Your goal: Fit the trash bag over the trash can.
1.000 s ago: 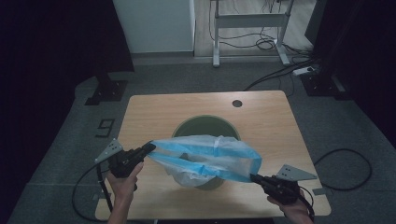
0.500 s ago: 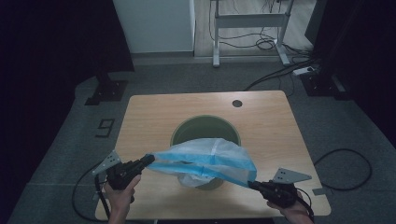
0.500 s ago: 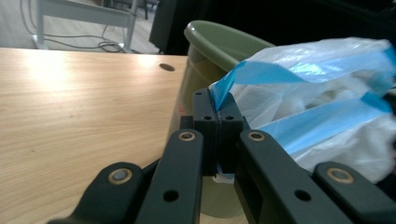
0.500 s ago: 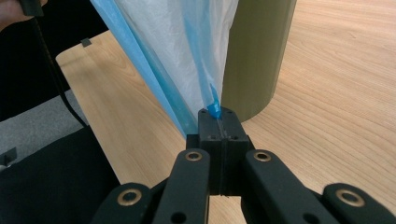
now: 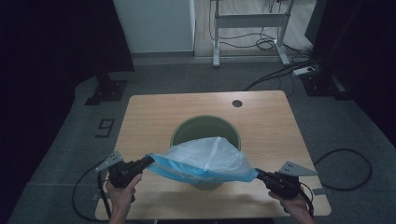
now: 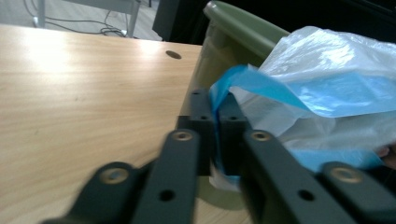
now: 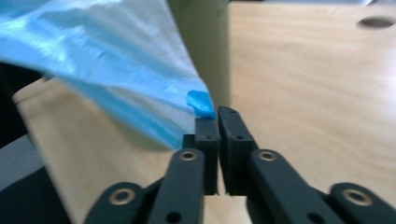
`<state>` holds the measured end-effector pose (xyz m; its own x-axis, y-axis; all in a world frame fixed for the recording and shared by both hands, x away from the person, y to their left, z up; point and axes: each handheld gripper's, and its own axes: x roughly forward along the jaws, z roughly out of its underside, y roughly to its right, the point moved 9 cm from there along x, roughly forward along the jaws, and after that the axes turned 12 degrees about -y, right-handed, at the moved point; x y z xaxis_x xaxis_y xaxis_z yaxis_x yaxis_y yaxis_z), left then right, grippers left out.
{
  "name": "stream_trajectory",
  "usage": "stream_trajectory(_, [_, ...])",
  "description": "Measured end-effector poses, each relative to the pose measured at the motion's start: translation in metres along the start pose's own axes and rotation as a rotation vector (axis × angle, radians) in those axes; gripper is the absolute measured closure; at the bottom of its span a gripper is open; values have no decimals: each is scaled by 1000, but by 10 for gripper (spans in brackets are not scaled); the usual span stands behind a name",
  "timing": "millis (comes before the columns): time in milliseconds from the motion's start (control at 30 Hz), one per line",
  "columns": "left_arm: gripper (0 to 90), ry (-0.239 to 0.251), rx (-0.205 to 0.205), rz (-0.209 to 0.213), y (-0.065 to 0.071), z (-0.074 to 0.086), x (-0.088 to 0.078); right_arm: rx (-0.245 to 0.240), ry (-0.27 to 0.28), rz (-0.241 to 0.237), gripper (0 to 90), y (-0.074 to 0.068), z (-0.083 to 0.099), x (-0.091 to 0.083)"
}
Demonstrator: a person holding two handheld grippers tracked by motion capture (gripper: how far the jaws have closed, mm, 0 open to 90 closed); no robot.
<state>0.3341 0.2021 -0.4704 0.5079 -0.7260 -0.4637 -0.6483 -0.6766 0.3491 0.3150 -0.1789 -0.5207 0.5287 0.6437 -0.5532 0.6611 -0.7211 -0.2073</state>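
room: dim floor with cables and desk legs behind a light wooden table (image 5: 159,116).
high view, layout: green bin (image 5: 205,128) stands mid-table; blue plastic bag (image 5: 205,158) is stretched over its near rim between the two grippers.
high view, hands: left gripper (image 5: 145,161) at the bag's left corner, right gripper (image 5: 257,172) at its right corner, both near the table's front edge.
left gripper view: jaws nearly together, a fold of the bag's blue hem pinched between the pads; they have just been easing apart.
right gripper view: jaws nearly together, only the tip of a blue corner at the pads; they too have just been easing apart, and i cannot tell if the film is clamped.
risk: the right corner looks likeliest to slip free, letting the bag sag beside the bin rather than over its mouth.
view difference: high view gives the bag's span across the bin; gripper views give how little film each pinch holds.
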Motion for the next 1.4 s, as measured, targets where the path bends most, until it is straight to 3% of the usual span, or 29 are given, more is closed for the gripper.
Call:
stream_trajectory(67, [653, 5, 55, -35, 9, -4, 0, -1, 32, 26, 596, -2, -7, -2])
stream_trajectory(200, [372, -9, 174, -65, 29, -5, -6, -66, 123, 24, 411, -27, -17, -19])
stream_trajectory(300, [287, -13, 224, -77, 36, -8, -10, -119, 169, 10, 352, -46, -24, -33])
stream_trajectory(367, [225, -26, 260, -88, 42, -12, -13, -120, 185, 13, 333, -52, -33, -40])
stream_trajectory(500, [144, -27, 313, -82, 53, -18, -19, -106, 212, 31, 366, -47, -50, -48])
stream_trajectory(733, [180, -105, 385, -116, 61, -25, -5, -88, 231, 40, 481, -35, -72, -51])
stream_trajectory(800, [262, -145, 435, -126, 63, -27, 3, -98, 219, 37, 516, -35, -76, -48])
stream_trajectory(900, [457, -192, 490, -155, 64, -29, 11, -112, 203, 45, 621, -34, -82, -41])
stream_trajectory(967, [600, -212, 503, -154, 65, -31, 15, -116, 204, 50, 690, -33, -87, -38])
stream_trajectory(1033, [700, -198, 470, -111, 66, -37, 15, -111, 217, 66, 758, -29, -94, -37])
stream_trajectory(1133, [748, -141, 395, -54, 60, -50, 12, -104, 226, 87, 820, -23, -104, -34])
stream_trajectory(1400, [778, -99, 317, -26, 39, -74, 17, -59, 223, 117, 853, 2, -141, -17])
